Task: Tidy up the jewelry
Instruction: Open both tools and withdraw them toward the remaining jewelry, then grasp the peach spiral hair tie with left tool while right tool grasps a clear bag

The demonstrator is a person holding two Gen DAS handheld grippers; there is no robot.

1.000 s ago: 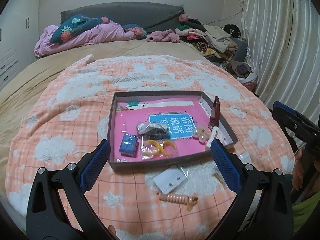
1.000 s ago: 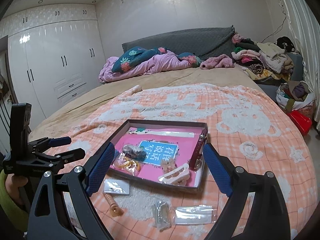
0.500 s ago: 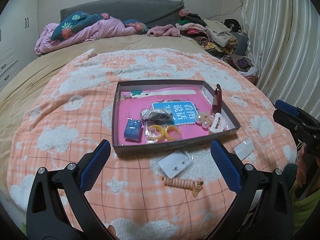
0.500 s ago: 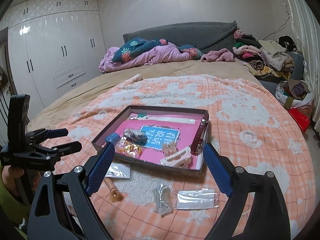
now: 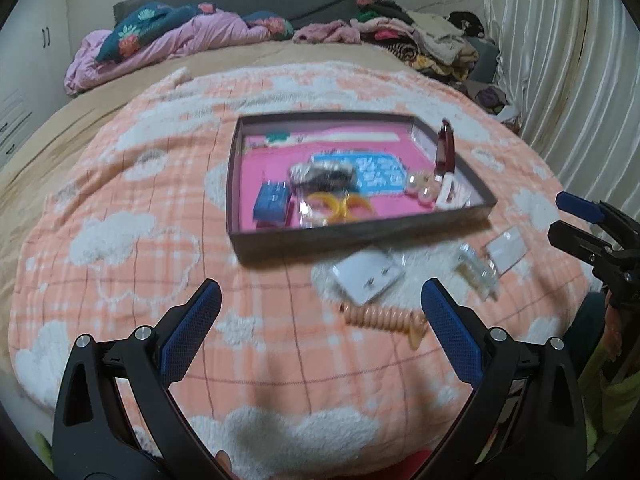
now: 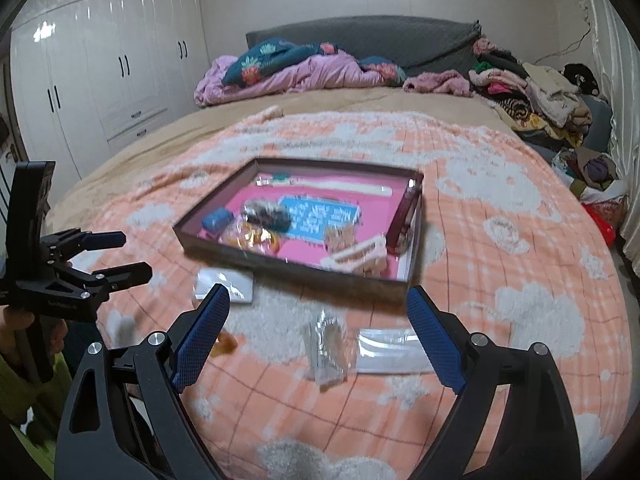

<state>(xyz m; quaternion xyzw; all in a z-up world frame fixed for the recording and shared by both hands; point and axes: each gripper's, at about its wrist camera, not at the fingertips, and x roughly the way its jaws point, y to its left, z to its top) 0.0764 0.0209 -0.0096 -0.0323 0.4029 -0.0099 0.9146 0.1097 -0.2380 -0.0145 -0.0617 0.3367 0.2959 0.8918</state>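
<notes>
A dark box tray (image 5: 360,230) (image 6: 280,266) with a pink lining lies on the peach blanket and holds a blue box (image 5: 271,200), yellow bangles (image 5: 340,204), a dark bagged item (image 5: 322,174), a red case (image 5: 445,148) and a white clip (image 6: 356,256). In front of it lie a white earring card (image 5: 366,274) (image 6: 224,286), a peach spiral hair tie (image 5: 384,318), a small clear bag (image 5: 476,272) (image 6: 326,344) and a flat clear packet (image 5: 506,250) (image 6: 390,350). My left gripper (image 5: 320,320) (image 6: 108,254) is open and empty, above the blanket. My right gripper (image 6: 318,332) (image 5: 576,218) is open and empty.
The peach blanket (image 5: 140,208) covers a bed. Crumpled bedding (image 6: 296,68) and piled clothes (image 6: 532,96) lie at the far end. White wardrobes (image 6: 100,76) stand left, a curtain (image 5: 580,60) right. The bed's near edge is just below both grippers.
Both grippers have drawn back and up from the tray, which now looks farther off. More of the blanket and the loose packets show. Both stay open and empty.
</notes>
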